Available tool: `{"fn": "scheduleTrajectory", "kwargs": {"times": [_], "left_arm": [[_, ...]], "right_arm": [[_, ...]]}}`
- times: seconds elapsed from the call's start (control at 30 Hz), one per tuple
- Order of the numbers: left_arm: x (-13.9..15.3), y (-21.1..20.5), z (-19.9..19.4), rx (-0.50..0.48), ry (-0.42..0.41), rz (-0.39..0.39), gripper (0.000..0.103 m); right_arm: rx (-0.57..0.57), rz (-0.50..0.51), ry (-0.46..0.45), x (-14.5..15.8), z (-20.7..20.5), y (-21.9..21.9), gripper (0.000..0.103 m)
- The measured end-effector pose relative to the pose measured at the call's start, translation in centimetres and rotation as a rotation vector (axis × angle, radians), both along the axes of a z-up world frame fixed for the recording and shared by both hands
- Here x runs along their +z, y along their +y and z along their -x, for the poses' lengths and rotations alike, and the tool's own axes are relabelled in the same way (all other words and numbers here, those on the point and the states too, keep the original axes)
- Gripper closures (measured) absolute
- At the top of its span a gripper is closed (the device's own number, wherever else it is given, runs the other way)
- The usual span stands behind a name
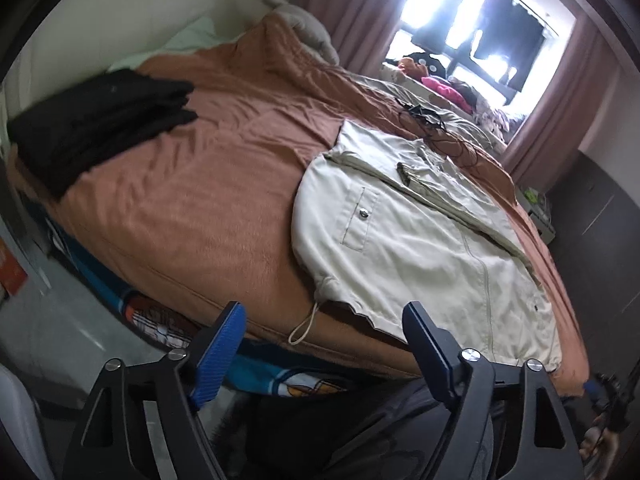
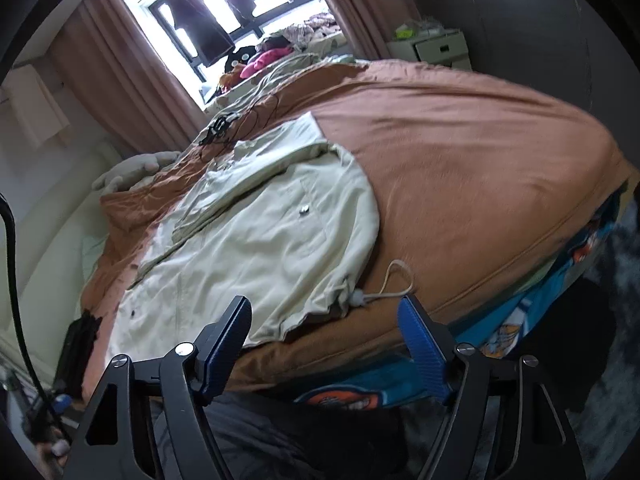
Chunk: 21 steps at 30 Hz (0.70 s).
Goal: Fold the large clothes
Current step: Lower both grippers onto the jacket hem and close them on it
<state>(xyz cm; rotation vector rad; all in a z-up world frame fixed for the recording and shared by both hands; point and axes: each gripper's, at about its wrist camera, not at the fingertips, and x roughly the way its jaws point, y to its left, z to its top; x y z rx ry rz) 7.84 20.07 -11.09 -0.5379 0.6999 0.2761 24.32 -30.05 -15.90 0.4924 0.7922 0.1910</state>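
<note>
A cream-beige jacket point(image 1: 420, 232) lies flat on the orange bedspread point(image 1: 192, 208), with a snap pocket and a drawstring loop point(image 1: 304, 326) hanging at its hem near the bed's front edge. It also shows in the right wrist view point(image 2: 264, 240), with the drawstring point(image 2: 394, 282) close to the fingers. My left gripper point(image 1: 326, 344) is open and empty, held off the bed's front edge just short of the hem. My right gripper point(image 2: 326, 336) is open and empty, also just short of the hem.
A pile of folded black clothes point(image 1: 96, 128) sits at the bed's far left. A black cable tangle point(image 1: 428, 116) lies beyond the jacket. A blue cartoon sheet point(image 2: 516, 320) hangs below the bedspread. A window with pink curtains point(image 1: 552, 92) and a white nightstand point(image 2: 436, 50) stand beyond the bed.
</note>
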Motion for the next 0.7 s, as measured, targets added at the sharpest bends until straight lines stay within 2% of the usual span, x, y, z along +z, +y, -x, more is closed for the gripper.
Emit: {"fn": "scheduleTrajectory", "kwargs": {"times": [0.17,0.27,0.4,0.7], "left_arm": [[-1.3,0.9,-1.5,0.002,-0.003,0.066,0.040],[-2.3,1.4,-3.2,-0.002,0.011,0.096,0.046],[-3.8,2.5,-5.8,-0.002,0.039,0.126,0.053],[-6.9,4.8,-10.9,0.007,0.117,0.177,0.060]], "right_arm": [[0.009,-0.027,0.044,-1.5,-1.7,0.2,0.041],[0.007,-0.042,0.064,-2.3,-2.9,0.3,0.042],[0.002,-0.067,0.101,-3.4,-5.4,0.2,0.052],[-0.024,-0.053,0.171,-5.5,-10.3,0.7,0.052]]}}
